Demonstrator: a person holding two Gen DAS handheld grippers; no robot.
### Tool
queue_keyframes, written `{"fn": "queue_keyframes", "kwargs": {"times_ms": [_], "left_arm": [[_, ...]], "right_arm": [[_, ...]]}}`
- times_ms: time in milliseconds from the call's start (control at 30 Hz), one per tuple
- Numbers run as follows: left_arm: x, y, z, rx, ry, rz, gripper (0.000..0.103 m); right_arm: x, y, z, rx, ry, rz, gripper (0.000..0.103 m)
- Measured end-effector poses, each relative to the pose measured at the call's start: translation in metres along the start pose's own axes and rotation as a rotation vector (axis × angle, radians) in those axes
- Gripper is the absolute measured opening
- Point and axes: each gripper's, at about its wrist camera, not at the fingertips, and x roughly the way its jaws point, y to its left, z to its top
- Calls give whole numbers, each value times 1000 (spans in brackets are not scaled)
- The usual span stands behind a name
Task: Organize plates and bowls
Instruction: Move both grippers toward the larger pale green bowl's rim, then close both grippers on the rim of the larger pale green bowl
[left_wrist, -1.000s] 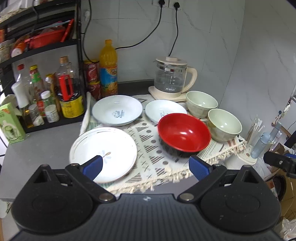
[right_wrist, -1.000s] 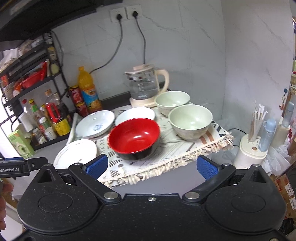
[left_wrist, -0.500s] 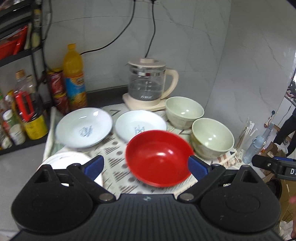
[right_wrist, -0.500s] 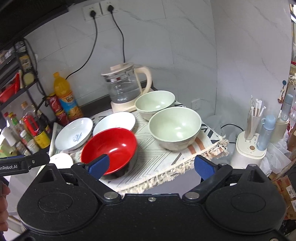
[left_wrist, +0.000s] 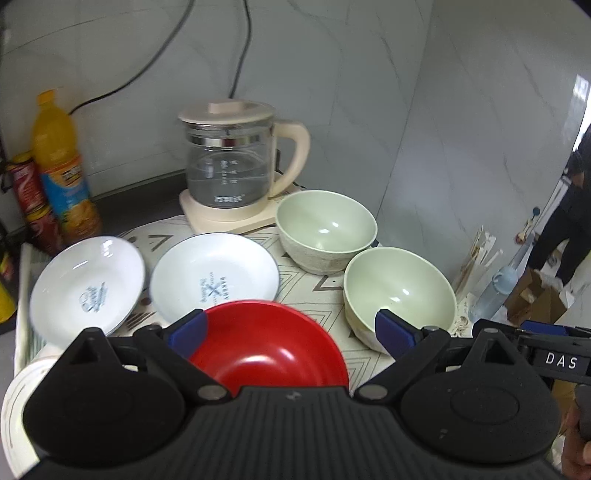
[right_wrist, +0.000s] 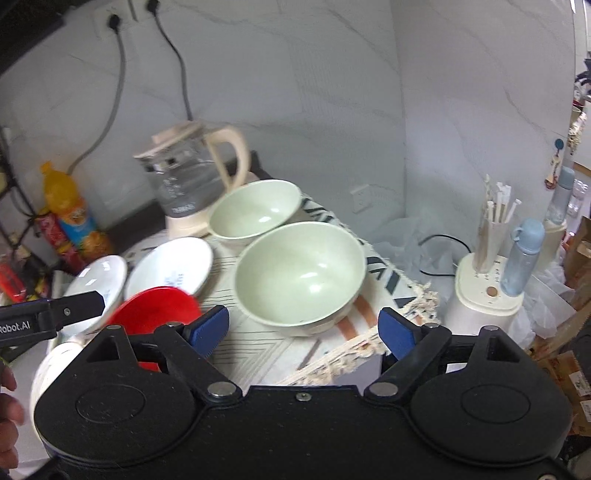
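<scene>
Surface (right_wrist: 258, 354): covered by a patterned, fringed cloth (right_wrist: 399, 288) carrying all the crockery before you

Kettle (left_wrist: 229, 162): glass body, cream lid and handle, upright on its base at the back of the cloth

Your left hand-held gripper (left_wrist: 290, 330): jaws wide, nothing pinched; the red bowl sits in view between the blue pads, contact not discernible

Your right hand-held gripper (right_wrist: 304, 328): jaws wide but closing, nothing between the pads; the nearer green bowl lies just beyond them

Red bowl (left_wrist: 269, 347): front of the cloth, just in front of the right-hand white plate

Green bowl, nearer (right_wrist: 299, 273): upright at the cloth's right-hand edge, close to the fringe

Green bowl, farther (left_wrist: 327, 227): upright, just beside the kettle base and very close to the nearer green bowl

White plates, two: one with blue print (left_wrist: 214, 280) directly behind the red bowl; the other (left_wrist: 86, 286) to its left, rims nearly meeting

Third white plate (left_wrist: 16, 398): front left, mostly hidden

Orange drink bottle (left_wrist: 61, 166): upright at the back left wall
</scene>
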Motion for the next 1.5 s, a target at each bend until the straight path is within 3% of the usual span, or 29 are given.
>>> {"fn": "queue_keyframes", "kwargs": {"times_ms": [267, 333, 500, 600, 800, 1167, 1233, 1267, 1500], "left_arm": [[53, -19, 19, 25, 62, -56, 95], [67, -23, 23, 21, 82, -67, 90], [101, -31, 28, 22, 151, -115, 61], [121, -36, 29, 17, 198, -115, 50], [147, -40, 28, -7, 255, -126, 37], [178, -43, 23, -44, 348, -119, 7], [176, -45, 22, -49, 342, -101, 6], [174, -46, 22, -48, 341, -95, 7], [149, -52, 30, -67, 291, -104, 7]], "right_arm": [[34, -14, 13, 40, 32, -34, 87], [43, -19, 15, 69, 52, -31, 86], [65, -30, 17, 118, 102, -46, 69], [78, -37, 16, 155, 131, -56, 60], [100, -46, 15, 196, 183, -49, 40], [134, -50, 18, 225, 258, -69, 25], [139, -48, 17, 211, 264, -71, 22], [140, -48, 17, 210, 264, -63, 16], [133, -49, 20, 223, 245, -67, 14]]}}
